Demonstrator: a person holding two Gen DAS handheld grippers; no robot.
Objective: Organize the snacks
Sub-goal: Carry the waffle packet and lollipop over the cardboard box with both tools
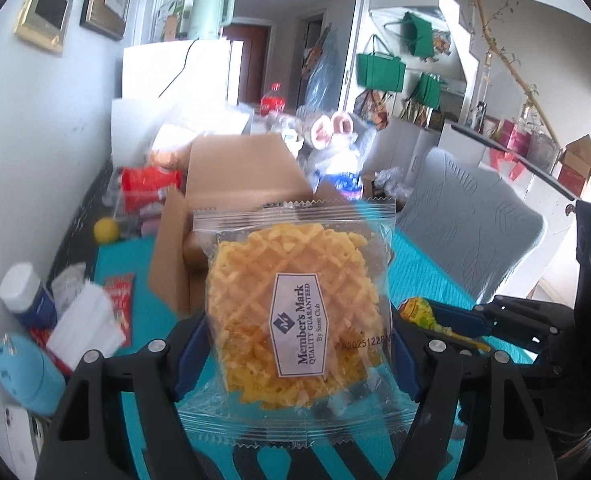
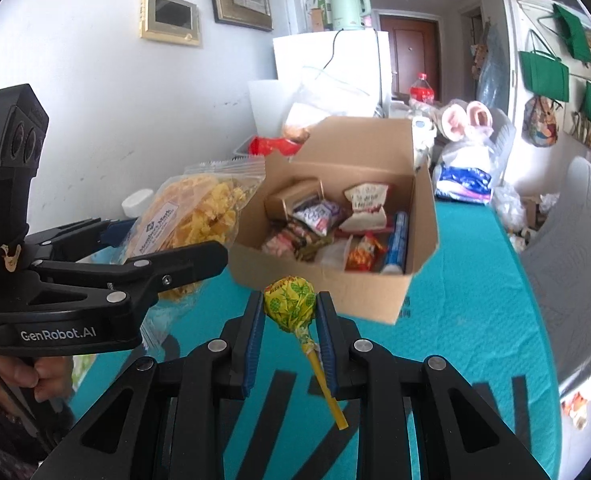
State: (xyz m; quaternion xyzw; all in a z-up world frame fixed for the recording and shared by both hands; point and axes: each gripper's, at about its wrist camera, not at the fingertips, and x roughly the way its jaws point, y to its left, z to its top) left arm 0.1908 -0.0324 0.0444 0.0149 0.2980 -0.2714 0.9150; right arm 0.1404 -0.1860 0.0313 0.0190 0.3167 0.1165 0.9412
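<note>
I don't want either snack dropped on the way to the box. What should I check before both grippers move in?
1. Left gripper holds the waffle packet: ok, pinched at both sides.
2. Right gripper holds the lollipop: ok, shut on it.
3. Cardboard box open: ok, flaps up.
4. Room in the box: cannot tell for the packet; snacks already cover the bottom.
5. Grippers apart from each other: ok.

Waffle packet (image 1: 295,312) label: "Member's Mark QUALITY GUARANTEED By Sams Club"; printed code "A20251228" beside label. Left hand-held gripper (image 2: 167,258) body, white lettering: "GenRobot.AI". Box snack wrappers: print unreadable.
</note>
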